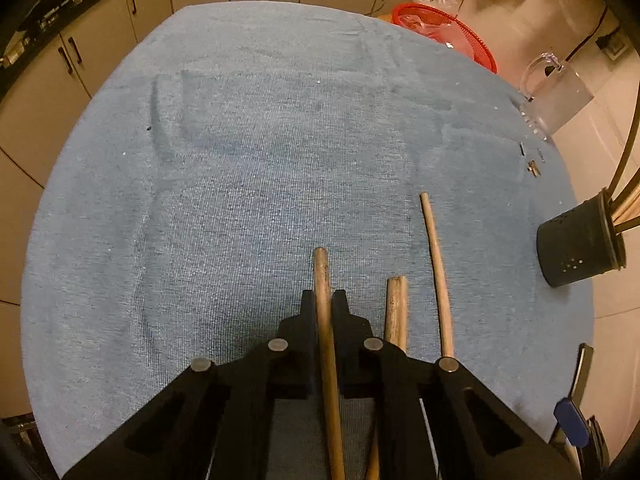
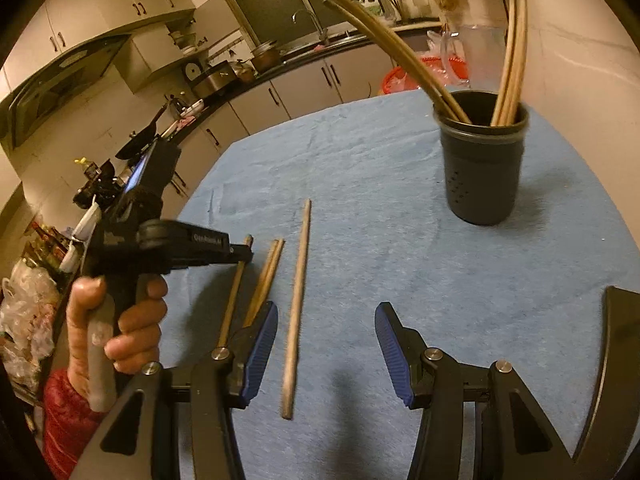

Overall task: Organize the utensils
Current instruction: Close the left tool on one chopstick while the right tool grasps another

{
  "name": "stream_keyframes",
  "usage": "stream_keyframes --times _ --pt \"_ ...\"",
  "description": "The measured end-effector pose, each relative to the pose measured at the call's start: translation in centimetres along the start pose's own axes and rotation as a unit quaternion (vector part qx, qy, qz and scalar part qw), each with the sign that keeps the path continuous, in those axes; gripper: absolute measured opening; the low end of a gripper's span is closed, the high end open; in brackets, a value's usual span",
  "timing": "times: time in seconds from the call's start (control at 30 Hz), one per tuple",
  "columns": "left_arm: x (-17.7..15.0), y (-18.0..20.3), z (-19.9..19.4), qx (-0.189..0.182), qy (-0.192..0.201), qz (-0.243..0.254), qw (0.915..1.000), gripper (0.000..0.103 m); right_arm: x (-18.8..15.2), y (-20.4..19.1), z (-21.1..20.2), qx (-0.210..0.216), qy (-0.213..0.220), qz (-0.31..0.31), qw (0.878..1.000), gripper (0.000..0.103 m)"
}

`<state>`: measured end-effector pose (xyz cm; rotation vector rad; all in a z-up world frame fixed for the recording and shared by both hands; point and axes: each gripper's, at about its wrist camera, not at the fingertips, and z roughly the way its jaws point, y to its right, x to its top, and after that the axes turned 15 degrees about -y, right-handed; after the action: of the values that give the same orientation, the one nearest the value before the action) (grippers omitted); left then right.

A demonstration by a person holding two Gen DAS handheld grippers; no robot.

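Observation:
My left gripper (image 1: 324,300) is shut on a wooden chopstick (image 1: 322,276) lying on the blue cloth; it also shows from the side in the right wrist view (image 2: 244,249). Right of it lie a pair of chopsticks (image 1: 397,308) and a longer single chopstick (image 1: 436,268). In the right wrist view the pair (image 2: 266,276) and the long chopstick (image 2: 298,292) lie ahead-left of my right gripper (image 2: 326,344), which is open and empty above the cloth. A dark utensil cup (image 2: 482,160) with several chopsticks stands far right; the left wrist view shows it too (image 1: 576,246).
The blue cloth (image 1: 260,160) covers the table. A clear glass pitcher (image 1: 554,96) and a red basket (image 1: 444,32) stand at the far right edge. Small metal bits (image 1: 532,160) lie near the pitcher. Kitchen cabinets (image 2: 304,84) run behind the table.

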<state>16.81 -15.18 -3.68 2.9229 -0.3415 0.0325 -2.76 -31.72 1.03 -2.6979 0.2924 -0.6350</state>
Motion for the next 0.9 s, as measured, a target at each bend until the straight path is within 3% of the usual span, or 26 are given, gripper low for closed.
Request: stream_keyframes --times 0.13,0.27,0.37,0.43,0.5,0.7,0.9 --pt "-0.5 -1.8 -0.7 0.013 0.007 -0.009 0.9999 0.008 1.0 -0.6 0.6 0.003 -0.012 -0.007 1.0 0.052" --pt "-0.5 -3.6 -1.1 0.003 0.007 -0.017 0.9998 0.008 2.3 -1.1 1.1 0.015 -0.027 -0.006 0.999 0.051" --pt "-1.1 -4.8 -1.5 0.021 0.002 -0.031 0.9993 0.008 3.1 -2.1 1.5 0.018 -0.036 -0.025 0.999 0.051" --pt "-1.8 -5.5 -1.9 0.048 0.002 -0.04 0.998 0.008 4.4 -2.6 2.6 0.043 -0.066 -0.027 0.997 0.042" --pt "-2.7 -6.5 -2.3 0.068 0.008 -0.05 0.9964 0.008 5.7 -3.2 3.8 0.049 -0.089 -0.028 0.994 0.039" --pt "-5.0 -9.4 -3.0 0.055 0.015 -0.066 0.9962 0.008 9.0 -5.2 8.4 0.063 -0.143 -0.027 0.987 0.024" --pt "-7.0 -9.8 -3.5 0.05 0.017 -0.056 0.997 0.008 10.1 -6.0 12.4 0.028 -0.166 -0.016 0.986 0.022"
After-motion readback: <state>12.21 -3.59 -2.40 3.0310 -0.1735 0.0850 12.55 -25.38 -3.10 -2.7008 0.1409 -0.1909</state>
